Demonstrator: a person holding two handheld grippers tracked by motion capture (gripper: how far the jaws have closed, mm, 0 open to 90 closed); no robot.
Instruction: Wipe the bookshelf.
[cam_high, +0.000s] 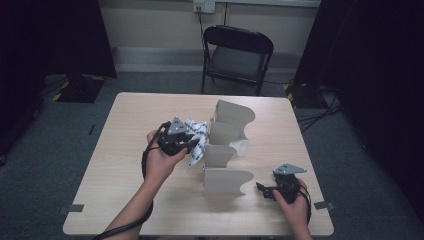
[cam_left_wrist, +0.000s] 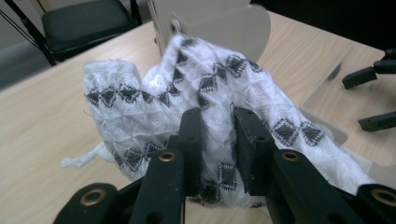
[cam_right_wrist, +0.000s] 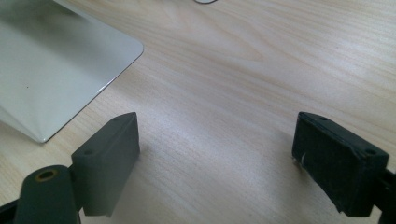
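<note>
A white cloth with black diamond patterns (cam_high: 198, 134) (cam_left_wrist: 210, 88) hangs bunched above the table, just left of a beige divider rack (cam_high: 227, 180) (cam_left_wrist: 219, 23). My left gripper (cam_high: 192, 145) (cam_left_wrist: 217, 123) is shut on a fold of this cloth, and both pads press into the fabric. My right gripper (cam_high: 261, 190) (cam_right_wrist: 215, 135) rests low over the table at the front right, beside the rack's nearest panel (cam_right_wrist: 56, 70). Its jaws stand wide open with only bare wood between them.
The rack has several upright curved panels running from front to back across the middle of the wooden table (cam_high: 125, 165). A second white cloth (cam_high: 241, 146) lies between two of the panels on the right side. A black folding chair (cam_high: 237, 52) stands behind the table.
</note>
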